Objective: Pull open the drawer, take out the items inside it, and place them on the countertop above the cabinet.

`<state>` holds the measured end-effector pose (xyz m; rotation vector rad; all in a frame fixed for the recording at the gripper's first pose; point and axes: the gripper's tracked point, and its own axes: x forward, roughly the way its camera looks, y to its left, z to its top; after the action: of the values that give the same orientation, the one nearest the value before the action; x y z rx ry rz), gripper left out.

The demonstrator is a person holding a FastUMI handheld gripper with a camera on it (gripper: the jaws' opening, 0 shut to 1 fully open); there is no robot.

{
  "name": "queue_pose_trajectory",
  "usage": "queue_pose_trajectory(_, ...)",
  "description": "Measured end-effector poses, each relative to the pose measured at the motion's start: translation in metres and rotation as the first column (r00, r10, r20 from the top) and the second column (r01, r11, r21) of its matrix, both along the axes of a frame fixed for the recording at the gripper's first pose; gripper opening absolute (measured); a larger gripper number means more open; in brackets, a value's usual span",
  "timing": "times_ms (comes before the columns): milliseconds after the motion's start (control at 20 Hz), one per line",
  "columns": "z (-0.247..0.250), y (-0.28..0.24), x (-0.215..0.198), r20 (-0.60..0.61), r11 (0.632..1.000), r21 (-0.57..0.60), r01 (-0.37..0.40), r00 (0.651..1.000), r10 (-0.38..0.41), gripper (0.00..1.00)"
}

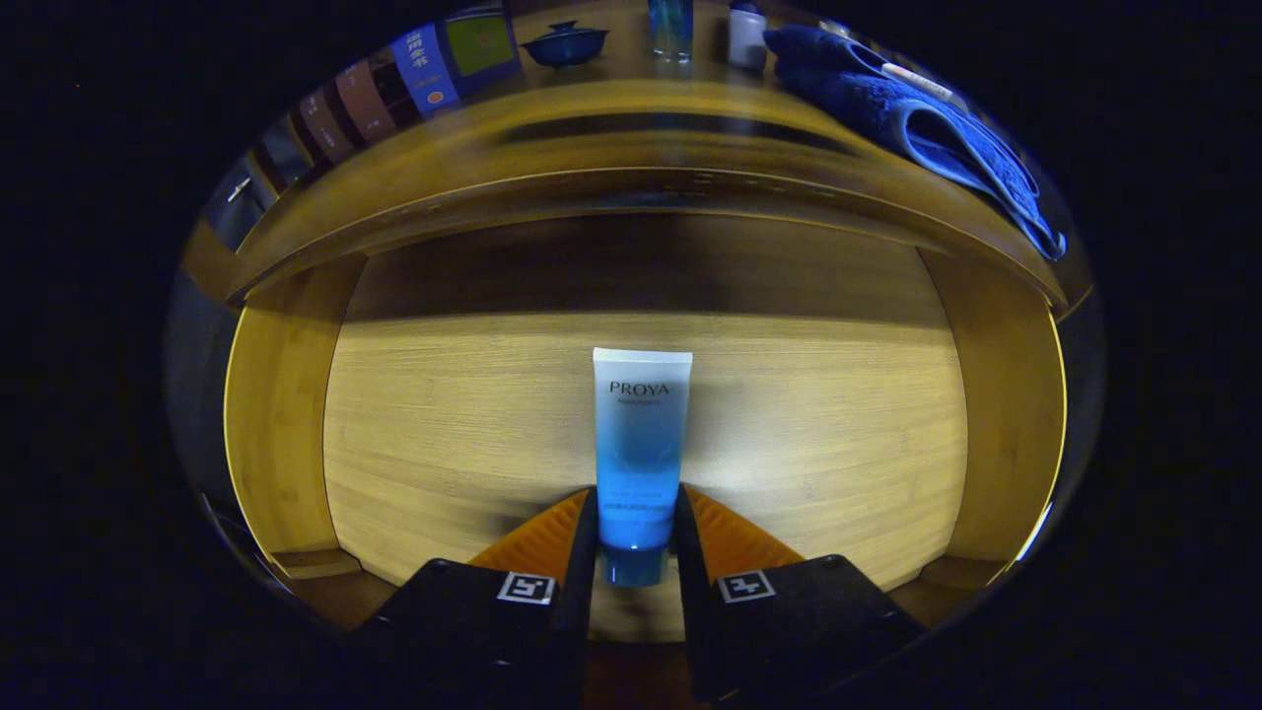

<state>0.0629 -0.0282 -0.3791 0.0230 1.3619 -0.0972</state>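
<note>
One tube [639, 454] left in the open drawer [444, 414], hand-held gripper [637, 537] clamped on it (not yet on the bench [631, 99]).

Tube's [639, 444] lower end and cap sit between the gripper [637, 523] fingers, sides covered there. Top of frame: glass [670, 25] and small bottle [746, 35] cut off; countertop [631, 108] edge blurred.

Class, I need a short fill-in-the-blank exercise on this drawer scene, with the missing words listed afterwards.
1. The tube lies inside the open wooden ____.
2. The claw has one finger on each side of the tube's ____ end.
3. On the countertop above, the blue slippers lie beside a small white ____.

Missing words: drawer; cap; bottle
</note>
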Motion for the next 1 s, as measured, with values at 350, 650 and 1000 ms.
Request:
queue_pose_trajectory(350,0.030,0.005,-0.015,0.069,0.999,0.046,0.017,0.997,-0.020,0.33)
queue_pose_trajectory(650,0.098,0.018,-0.041,0.192,0.996,0.082,-0.037,0.981,0.021,0.33)
queue_pose_trajectory(1000,0.182,0.018,0.038,0.397,0.996,0.054,-0.073,0.916,0.046,0.33)
